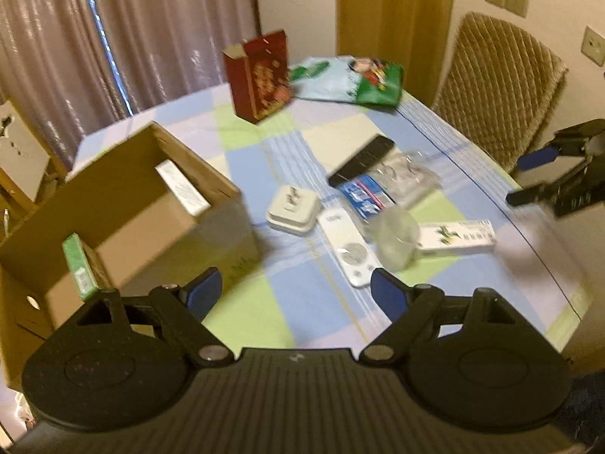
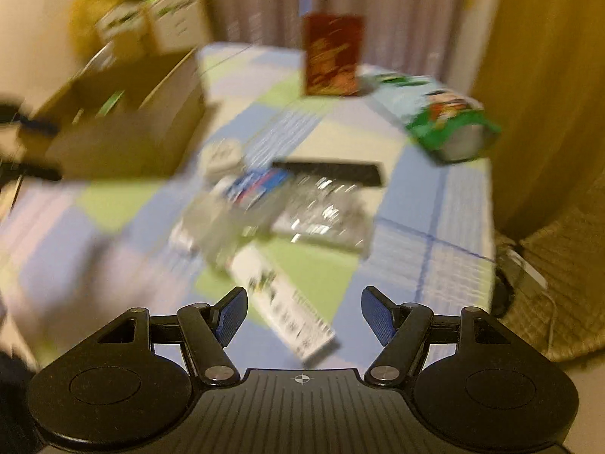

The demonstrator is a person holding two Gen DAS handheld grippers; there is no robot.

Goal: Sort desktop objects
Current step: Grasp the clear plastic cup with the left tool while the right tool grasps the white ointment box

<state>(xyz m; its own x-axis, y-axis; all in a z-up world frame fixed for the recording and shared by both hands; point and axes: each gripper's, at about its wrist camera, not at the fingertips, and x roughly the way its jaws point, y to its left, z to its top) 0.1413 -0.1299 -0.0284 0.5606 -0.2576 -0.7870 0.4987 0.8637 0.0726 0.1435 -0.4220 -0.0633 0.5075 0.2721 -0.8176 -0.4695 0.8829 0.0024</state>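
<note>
Two grippers, both empty, both with jaws apart.

Left wrist view: the left gripper (image 1: 295,293) hung over the lower centre of the frame, nothing between its blue pads. The cardboard box (image 1: 124,208) sat at left on the checked surface (image 1: 472,174), with a white pack (image 1: 181,187) and a green pack (image 1: 81,265) already inside. The loose items were clustered centre-right: white adapter (image 1: 293,208), white remote (image 1: 348,251), clear cup (image 1: 395,240) lying on its side, long white carton (image 1: 457,236), black remote (image 1: 363,159). The right gripper (image 1: 529,178) showed at the right edge.

Right wrist view (heavy motion blur): the right gripper (image 2: 302,316) was also spread, with the long white carton (image 2: 283,306) sitting low centre just ahead of its pads but not pinched.

My read: the step was the approach to the next pick, likely that carton. To do it well, slow down first, then align the jaws across the carton's short side and descend square. Avoid nudging the cup beside it, since it would probably roll. Keep the left gripper clear of the box wall.
</note>
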